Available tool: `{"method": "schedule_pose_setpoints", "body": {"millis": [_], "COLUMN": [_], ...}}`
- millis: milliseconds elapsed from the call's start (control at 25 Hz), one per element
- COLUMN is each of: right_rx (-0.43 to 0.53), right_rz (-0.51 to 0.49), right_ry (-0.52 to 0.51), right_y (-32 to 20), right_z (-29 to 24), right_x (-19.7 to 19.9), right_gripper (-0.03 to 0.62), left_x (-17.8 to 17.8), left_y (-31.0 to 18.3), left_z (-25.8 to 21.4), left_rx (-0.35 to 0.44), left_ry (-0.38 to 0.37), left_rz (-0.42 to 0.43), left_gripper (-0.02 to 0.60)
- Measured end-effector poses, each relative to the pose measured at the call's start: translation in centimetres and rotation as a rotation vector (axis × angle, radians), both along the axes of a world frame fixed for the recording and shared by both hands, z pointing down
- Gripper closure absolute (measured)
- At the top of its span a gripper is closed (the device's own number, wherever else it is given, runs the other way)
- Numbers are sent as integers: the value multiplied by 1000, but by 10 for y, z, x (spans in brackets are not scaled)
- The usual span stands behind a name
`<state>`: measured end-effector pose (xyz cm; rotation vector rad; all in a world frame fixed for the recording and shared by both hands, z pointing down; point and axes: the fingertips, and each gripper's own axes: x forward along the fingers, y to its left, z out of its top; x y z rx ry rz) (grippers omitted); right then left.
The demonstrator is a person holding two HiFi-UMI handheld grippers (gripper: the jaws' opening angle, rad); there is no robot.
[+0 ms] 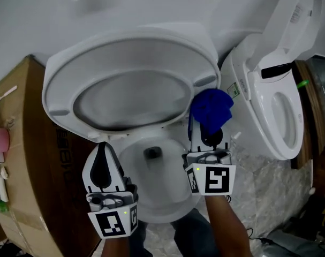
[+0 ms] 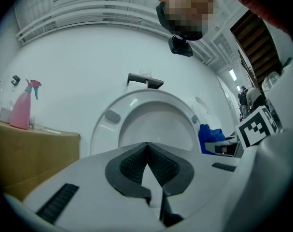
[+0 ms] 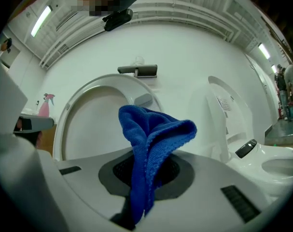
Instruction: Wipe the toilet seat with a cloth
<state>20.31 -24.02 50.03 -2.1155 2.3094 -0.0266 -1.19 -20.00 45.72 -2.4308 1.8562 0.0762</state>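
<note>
The white toilet seat [image 1: 60,84] is raised, its underside with grey bumpers facing me above the open bowl [image 1: 167,197]. My right gripper [image 1: 208,134] is shut on a bunched blue cloth [image 1: 211,108], held level just off the seat's right side. In the right gripper view the cloth [image 3: 151,139] sticks up from between the jaws [image 3: 146,170], in front of the seat [image 3: 88,110]. My left gripper [image 1: 103,150] hangs over the bowl's left part, shut and empty; its pads [image 2: 136,161] meet in front of the seat [image 2: 107,124].
A cardboard box [image 1: 28,159] stands left of the toilet, with a pink spray bottle [image 2: 23,105] on it. A second white toilet with a control seat [image 1: 280,106] stands close on the right. A flush handle [image 3: 139,70] sits on the wall behind.
</note>
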Motion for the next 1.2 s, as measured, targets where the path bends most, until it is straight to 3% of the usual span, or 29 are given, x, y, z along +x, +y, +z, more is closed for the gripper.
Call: {"method": "schedule_pose_setpoints", "body": {"millis": [400,760,1200], "right_rx": [-88,-91,-225], "right_rz": [49,45,46], "right_ry": [-4,44,9], "right_y": [9,12,13], "right_z": [79,88,139], "right_x": [-4,-17,-53], "right_gripper": [533,531,531], "left_x": [-15,-21,-55], "left_y": [5,8,13], "left_z": [37,44,52], "left_rx": [2,4,-3], "left_ry": [-6,5,4], "left_rz": [-5,-11,-44], "left_gripper": [569,569,569]}}
